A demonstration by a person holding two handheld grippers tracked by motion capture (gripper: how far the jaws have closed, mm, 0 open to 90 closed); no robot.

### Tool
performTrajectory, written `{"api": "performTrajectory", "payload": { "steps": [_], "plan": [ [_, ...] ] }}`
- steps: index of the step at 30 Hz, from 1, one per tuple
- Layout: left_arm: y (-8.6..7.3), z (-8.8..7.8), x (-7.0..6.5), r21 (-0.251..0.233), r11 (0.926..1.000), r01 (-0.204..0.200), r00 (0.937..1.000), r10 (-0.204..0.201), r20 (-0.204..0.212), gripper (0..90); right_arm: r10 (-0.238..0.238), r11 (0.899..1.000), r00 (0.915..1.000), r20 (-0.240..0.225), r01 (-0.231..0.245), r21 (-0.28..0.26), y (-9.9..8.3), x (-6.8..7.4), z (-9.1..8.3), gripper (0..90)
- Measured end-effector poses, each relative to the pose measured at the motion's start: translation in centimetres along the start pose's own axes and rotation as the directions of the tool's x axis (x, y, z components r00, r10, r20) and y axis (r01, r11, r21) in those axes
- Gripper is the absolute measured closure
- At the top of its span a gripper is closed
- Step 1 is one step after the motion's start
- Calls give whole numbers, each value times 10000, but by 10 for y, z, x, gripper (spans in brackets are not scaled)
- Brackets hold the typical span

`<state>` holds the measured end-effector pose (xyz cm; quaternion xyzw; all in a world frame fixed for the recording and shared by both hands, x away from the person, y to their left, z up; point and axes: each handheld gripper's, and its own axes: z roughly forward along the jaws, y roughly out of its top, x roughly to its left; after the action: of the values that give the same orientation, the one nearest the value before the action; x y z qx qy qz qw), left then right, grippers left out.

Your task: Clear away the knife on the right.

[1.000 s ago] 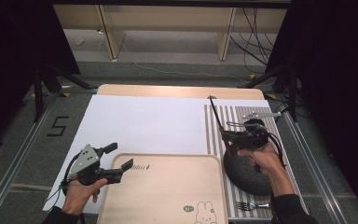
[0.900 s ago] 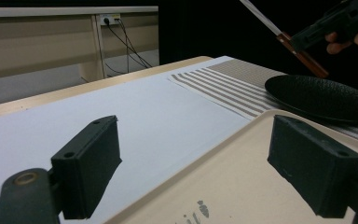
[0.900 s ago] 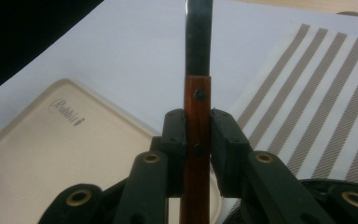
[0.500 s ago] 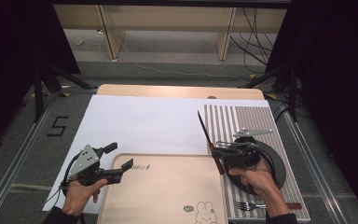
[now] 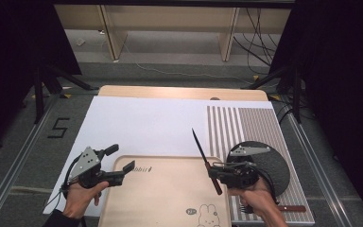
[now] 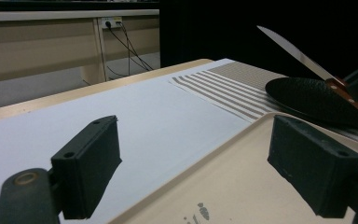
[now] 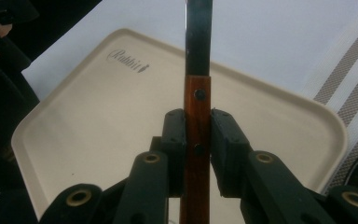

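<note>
My right gripper (image 5: 214, 174) is shut on the wooden handle of a knife (image 5: 198, 143), whose blade points up and away over the right edge of the beige tray (image 5: 165, 198). In the right gripper view both pads press the riveted handle (image 7: 197, 116) above the tray (image 7: 88, 140). My left gripper (image 5: 119, 159) stands open at the tray's near left corner, one jaw over the white sheet and one over the tray. Nothing lies between its jaws (image 6: 200, 172). Its view also takes in the knife (image 6: 298, 53) and a black plate (image 6: 307, 95).
A black plate (image 5: 269, 165) sits on a striped placemat (image 5: 246, 123) right of the tray. A fork (image 5: 246, 208) and a wooden-handled utensil (image 5: 290, 208) lie at the mat's near edge. A white sheet (image 5: 146, 123) covers the table's middle. Dark stands flank the table.
My right gripper has carried the knife leftward from above the black plate to the tray's right edge, sinking a little. The left gripper has kept still.
</note>
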<state>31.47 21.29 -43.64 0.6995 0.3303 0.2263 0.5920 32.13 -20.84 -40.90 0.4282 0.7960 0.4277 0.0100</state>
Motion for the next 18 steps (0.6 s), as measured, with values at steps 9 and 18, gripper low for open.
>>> {"api": "performTrajectory", "payload": {
  "steps": [9, 18],
  "plan": [
    [0, 0, 0, -32, 10000, -4, 10000, 4, -3, 158, 209, 9992, 9996, -162, -204, 347, -20, 14, 1, 771],
    [0, 0, 0, -20, 10000, -34, 10000, 34, -3, 158, 296, 9970, 9995, -88, -289, 715, -34, 20, 1, 771]
  ]
}}
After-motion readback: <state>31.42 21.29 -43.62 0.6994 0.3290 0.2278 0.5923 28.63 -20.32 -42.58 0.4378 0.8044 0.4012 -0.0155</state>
